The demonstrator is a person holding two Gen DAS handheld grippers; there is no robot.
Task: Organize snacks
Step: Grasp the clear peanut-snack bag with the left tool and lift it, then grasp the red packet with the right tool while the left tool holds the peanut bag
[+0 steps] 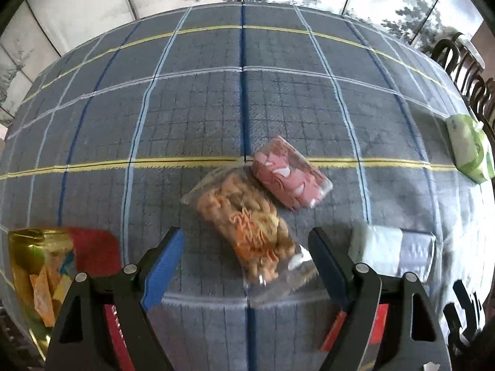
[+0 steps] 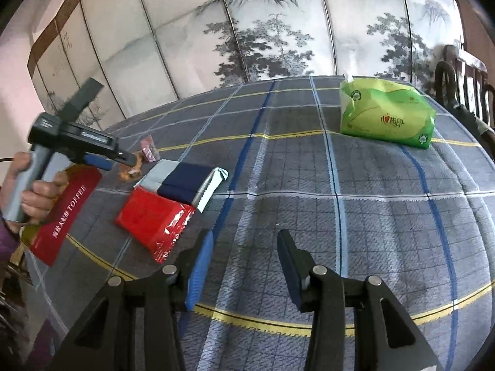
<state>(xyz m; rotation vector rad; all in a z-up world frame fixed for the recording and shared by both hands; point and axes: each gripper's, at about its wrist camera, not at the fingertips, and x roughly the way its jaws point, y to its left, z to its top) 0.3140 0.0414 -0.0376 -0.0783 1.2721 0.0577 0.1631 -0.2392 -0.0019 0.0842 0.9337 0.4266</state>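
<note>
My left gripper [image 1: 246,235] hangs open over a clear bag of orange-tan snacks [image 1: 244,228], one finger on each side and the pads apart from it. A pink packet [image 1: 287,173] lies just beyond the bag. To its right is a silver and dark blue packet [image 1: 389,250]. A gold and red toffee bag [image 1: 46,262] is at the left. My right gripper [image 2: 246,238] stands open over bare cloth with nothing between its fingers. The right wrist view shows the left gripper [image 2: 123,159] in a hand [image 2: 37,191], with a red packet [image 2: 154,219], the blue packet [image 2: 182,182] and the toffee bag [image 2: 68,213].
A green tissue pack [image 2: 386,117] sits at the far right of the checked tablecloth [image 2: 309,185]. Dark wooden chair backs [image 1: 464,71] stand past the right edge. A painted folding screen [image 2: 247,31] runs behind the table.
</note>
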